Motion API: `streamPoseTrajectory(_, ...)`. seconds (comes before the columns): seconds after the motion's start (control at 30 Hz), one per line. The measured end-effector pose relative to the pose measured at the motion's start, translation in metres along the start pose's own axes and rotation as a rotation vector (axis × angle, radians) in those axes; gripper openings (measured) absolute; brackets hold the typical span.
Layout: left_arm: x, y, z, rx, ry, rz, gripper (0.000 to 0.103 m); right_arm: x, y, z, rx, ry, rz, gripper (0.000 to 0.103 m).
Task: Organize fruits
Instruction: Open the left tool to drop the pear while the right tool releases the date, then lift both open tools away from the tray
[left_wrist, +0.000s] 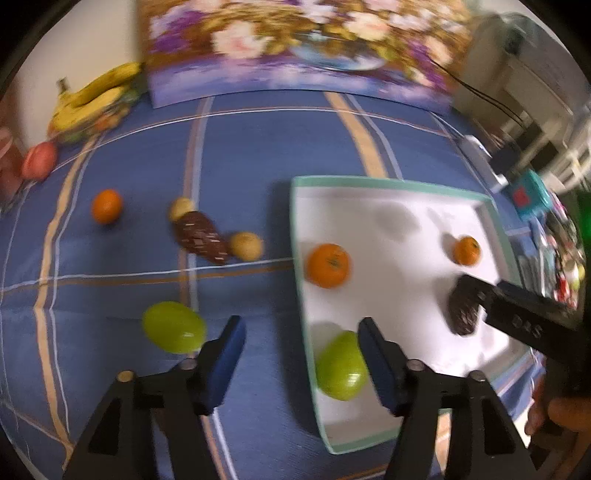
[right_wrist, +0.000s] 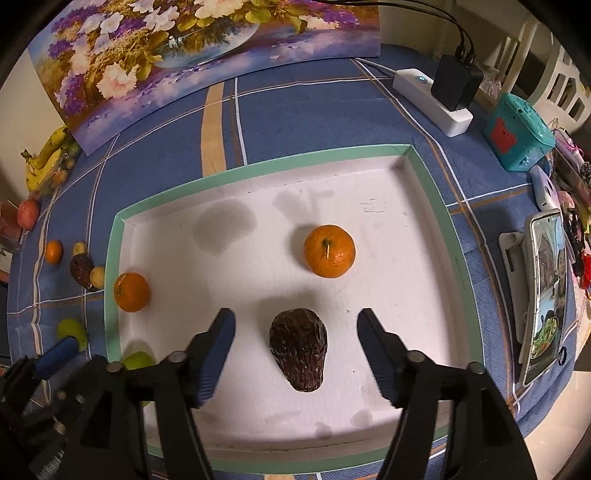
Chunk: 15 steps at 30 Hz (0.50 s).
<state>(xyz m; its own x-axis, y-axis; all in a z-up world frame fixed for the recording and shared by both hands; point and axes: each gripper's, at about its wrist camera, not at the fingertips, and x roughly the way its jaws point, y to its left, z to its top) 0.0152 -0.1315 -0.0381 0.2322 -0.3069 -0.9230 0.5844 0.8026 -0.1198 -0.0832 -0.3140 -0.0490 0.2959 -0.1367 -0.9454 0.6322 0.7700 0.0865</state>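
Note:
A white tray with a teal rim (right_wrist: 258, 162) lies on the blue checked cloth. It holds two oranges (right_wrist: 329, 251) (right_wrist: 131, 291), a dark brown scaly fruit (right_wrist: 298, 349) and a green fruit (left_wrist: 341, 365). My right gripper (right_wrist: 295, 315) is open above the brown fruit, with both pads clear of it. My left gripper (left_wrist: 301, 350) is open over the tray's left rim (left_wrist: 306, 332), and the green fruit lies below, beside its right finger, untouched. On the cloth lie another green fruit (left_wrist: 173, 326), an orange (left_wrist: 106, 206), a brown scaly fruit (left_wrist: 201, 238) and two small yellowish fruits (left_wrist: 246, 245).
A flower painting (right_wrist: 166, 55) leans at the back. Bananas (left_wrist: 92, 98) and a red apple (left_wrist: 38, 160) sit at the far left. To the right are a white power strip (right_wrist: 432, 99), a teal box (right_wrist: 517, 133) and a phone on a stand (right_wrist: 543, 295).

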Motion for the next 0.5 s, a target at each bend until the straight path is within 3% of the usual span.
streamPoseTrajectory(0.17,0.002,0.028,0.004,-0.103,0.0,0.039,0.082,0.001,-0.001,-0.002,-0.015,-0.001,-0.008,0.072)
streamPoseTrajectory(0.27,0.003,0.043,0.005,-0.154,-0.001,0.052,0.093,0.001,0.002,-0.002,-0.03,-0.002,-0.013,0.085)
streamPoseTrajectory(0.33,0.002,0.05,0.006,-0.175,-0.007,0.06,0.101,0.0,0.003,-0.002,-0.038,-0.008,-0.013,0.085)
streamPoseTrajectory(0.5,-0.012,0.065,0.007,-0.208,-0.056,0.074,0.103,-0.005,0.008,-0.002,-0.053,-0.032,-0.037,0.085)
